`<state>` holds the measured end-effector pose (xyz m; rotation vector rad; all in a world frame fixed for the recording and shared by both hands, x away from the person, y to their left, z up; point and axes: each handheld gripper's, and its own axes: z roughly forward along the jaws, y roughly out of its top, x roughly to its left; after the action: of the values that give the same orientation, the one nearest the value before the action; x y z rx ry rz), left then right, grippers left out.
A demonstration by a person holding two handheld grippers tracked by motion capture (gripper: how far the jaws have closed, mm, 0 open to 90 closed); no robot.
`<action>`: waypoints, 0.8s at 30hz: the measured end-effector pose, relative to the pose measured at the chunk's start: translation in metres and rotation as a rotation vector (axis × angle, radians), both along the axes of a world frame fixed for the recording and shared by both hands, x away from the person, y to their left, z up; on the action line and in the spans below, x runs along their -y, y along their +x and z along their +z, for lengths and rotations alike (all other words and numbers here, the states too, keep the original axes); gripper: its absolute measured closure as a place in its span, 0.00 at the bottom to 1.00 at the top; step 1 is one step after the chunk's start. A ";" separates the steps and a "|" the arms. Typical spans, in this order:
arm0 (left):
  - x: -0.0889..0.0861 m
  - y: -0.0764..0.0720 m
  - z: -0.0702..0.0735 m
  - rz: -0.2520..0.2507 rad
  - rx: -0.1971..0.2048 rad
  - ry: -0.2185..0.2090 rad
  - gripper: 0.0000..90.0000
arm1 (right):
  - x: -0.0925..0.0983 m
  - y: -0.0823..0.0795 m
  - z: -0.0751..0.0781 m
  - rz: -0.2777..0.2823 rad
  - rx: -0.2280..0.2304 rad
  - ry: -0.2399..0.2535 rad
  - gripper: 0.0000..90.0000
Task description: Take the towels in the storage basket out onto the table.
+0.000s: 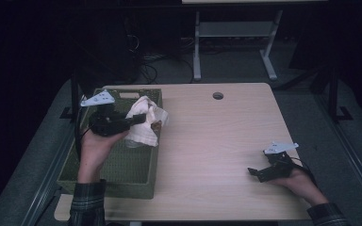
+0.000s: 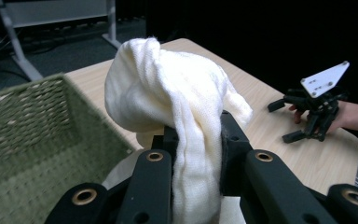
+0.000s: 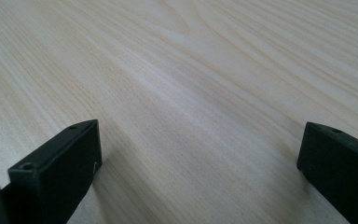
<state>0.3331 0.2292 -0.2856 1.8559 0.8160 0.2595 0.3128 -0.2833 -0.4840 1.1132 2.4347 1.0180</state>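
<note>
A cream cloth [image 1: 143, 123] hangs bunched above the right rim of the green woven basket [image 1: 122, 181]. My left gripper [image 1: 139, 118] is shut on it. In the left gripper view the cloth [image 2: 168, 93] is pinched between the black jaws and balloons above them, and my left gripper [image 2: 196, 140] is lifted over the basket [image 2: 28, 135]. My right gripper [image 1: 256, 173] rests low on the table [image 1: 217, 136] at the front right. It stands open with nothing between its jaws. In the right gripper view my right gripper [image 3: 200, 154] faces bare wood [image 3: 191, 84].
The basket fills the table's left side, and a small brown object [image 1: 156, 125] shows by the cloth. A round cable hole [image 1: 218, 95] lies near the far edge. Beyond the table stands a white desk frame [image 1: 235, 42] on a dark floor.
</note>
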 end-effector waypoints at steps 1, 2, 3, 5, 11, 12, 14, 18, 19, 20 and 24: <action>0.005 0.001 0.003 -0.012 0.006 -0.001 0.86 | 0.000 0.000 0.000 0.000 0.000 0.000 0.00; 0.008 0.001 0.004 -0.018 0.013 -0.008 0.86 | 0.000 0.000 0.000 -0.001 0.000 0.000 0.00; 0.011 0.002 0.006 -0.026 0.016 -0.011 0.86 | 0.000 0.000 0.000 0.000 0.000 0.000 0.00; 0.015 0.003 0.007 -0.035 0.020 -0.011 0.86 | 0.000 0.000 0.000 0.000 0.000 0.000 0.00; 0.042 0.007 0.008 -0.096 0.023 -0.008 0.86 | 0.000 0.000 0.000 0.000 0.000 0.000 0.00; 0.046 0.007 0.008 -0.106 0.023 -0.005 0.86 | 0.000 0.000 0.000 0.001 0.001 0.000 0.00; 0.054 0.008 0.007 -0.127 0.020 0.000 0.86 | 0.000 0.000 0.000 0.000 0.000 0.000 0.00; 0.071 0.009 0.006 -0.175 0.021 0.001 0.86 | 0.000 0.000 0.000 0.001 0.000 0.000 0.00; 0.075 0.010 0.005 -0.184 0.020 0.000 0.86 | 0.000 0.000 0.000 0.000 0.000 0.000 0.00; 0.079 0.010 0.005 -0.193 0.019 0.004 0.86 | 0.000 0.000 0.000 0.001 0.001 0.000 0.00; 0.095 0.011 0.002 -0.234 0.015 0.012 0.86 | 0.000 0.000 0.000 0.000 0.000 0.000 0.00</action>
<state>0.3444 0.1343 -0.2831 1.9385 0.5816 0.1303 0.3128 -0.2833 -0.4840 1.1131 2.4348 1.0176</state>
